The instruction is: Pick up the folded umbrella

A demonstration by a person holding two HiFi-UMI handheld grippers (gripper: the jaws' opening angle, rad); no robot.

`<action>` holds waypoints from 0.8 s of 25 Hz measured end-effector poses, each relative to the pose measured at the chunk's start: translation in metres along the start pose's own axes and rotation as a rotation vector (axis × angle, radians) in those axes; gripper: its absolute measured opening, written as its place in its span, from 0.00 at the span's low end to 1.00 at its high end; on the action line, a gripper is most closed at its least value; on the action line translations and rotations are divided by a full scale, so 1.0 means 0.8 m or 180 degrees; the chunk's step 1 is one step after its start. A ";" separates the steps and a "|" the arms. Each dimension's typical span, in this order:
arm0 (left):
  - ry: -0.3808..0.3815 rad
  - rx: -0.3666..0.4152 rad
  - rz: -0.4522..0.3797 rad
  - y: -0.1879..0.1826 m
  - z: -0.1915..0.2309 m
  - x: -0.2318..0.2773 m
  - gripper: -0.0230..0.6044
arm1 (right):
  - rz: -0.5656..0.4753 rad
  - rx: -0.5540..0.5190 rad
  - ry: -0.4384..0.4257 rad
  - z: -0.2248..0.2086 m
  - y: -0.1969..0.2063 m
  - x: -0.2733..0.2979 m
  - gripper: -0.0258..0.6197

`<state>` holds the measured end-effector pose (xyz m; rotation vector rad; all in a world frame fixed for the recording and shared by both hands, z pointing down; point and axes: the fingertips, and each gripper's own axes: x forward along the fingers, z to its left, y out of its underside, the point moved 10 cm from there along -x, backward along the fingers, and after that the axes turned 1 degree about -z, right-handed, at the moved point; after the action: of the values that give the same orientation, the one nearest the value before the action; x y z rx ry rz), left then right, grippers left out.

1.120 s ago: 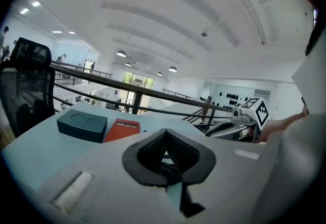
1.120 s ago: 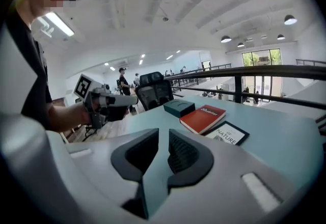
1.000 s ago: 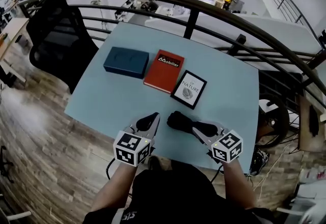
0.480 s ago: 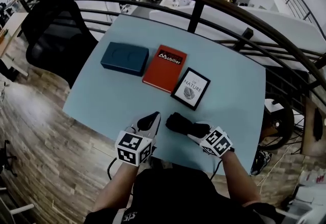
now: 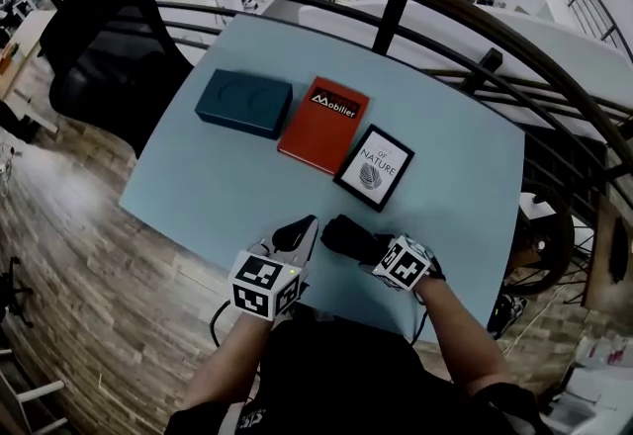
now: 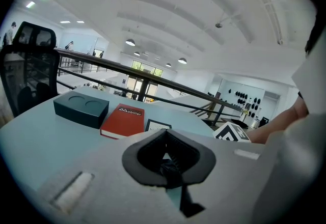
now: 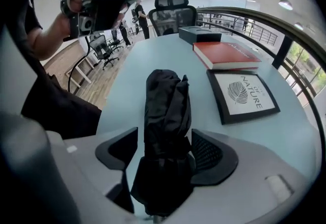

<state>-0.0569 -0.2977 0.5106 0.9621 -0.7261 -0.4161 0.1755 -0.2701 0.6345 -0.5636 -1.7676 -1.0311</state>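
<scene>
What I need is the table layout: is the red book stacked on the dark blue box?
No, in the head view the red book lies flat on the table beside the dark blue box.

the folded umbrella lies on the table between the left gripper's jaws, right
Wrong gripper: the folded umbrella lies on the table between the jaws of the right gripper, now opening, as the right gripper view shows. The left gripper is shut, empty.
</scene>
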 end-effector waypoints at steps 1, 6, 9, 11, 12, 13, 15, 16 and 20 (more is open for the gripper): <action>-0.0005 -0.0019 -0.0002 0.002 0.000 0.001 0.05 | 0.0057 -0.0041 -0.0022 -0.001 0.000 0.006 0.55; -0.0019 -0.0069 -0.0020 0.001 -0.003 0.002 0.05 | 0.0275 -0.0134 -0.0067 -0.005 0.003 0.026 0.60; -0.0046 -0.0073 -0.0032 0.001 -0.002 0.000 0.05 | 0.0387 -0.0204 -0.0138 -0.002 0.006 0.035 0.60; -0.0064 -0.0083 -0.0038 0.002 -0.001 -0.002 0.05 | 0.0464 -0.0293 -0.0113 0.000 0.005 0.038 0.61; -0.0072 -0.0091 -0.0036 0.003 0.000 -0.003 0.05 | 0.0499 -0.0330 -0.0082 0.000 0.004 0.040 0.60; -0.0079 -0.0101 -0.0030 0.004 0.001 -0.004 0.05 | 0.0528 -0.0359 -0.0042 0.000 0.003 0.042 0.59; -0.0084 -0.0121 -0.0017 0.008 0.001 -0.006 0.05 | 0.0573 -0.0395 0.0029 0.000 0.003 0.046 0.58; -0.0083 -0.0131 -0.0012 0.011 0.000 -0.006 0.05 | 0.0585 -0.0398 0.0039 0.001 0.003 0.047 0.58; -0.0060 -0.0171 0.0013 0.020 0.000 -0.006 0.05 | 0.0522 -0.0389 0.0020 0.000 0.004 0.047 0.59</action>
<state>-0.0601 -0.2865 0.5222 0.9071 -0.7305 -0.4395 0.1623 -0.2713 0.6694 -0.7675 -1.6312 -1.0291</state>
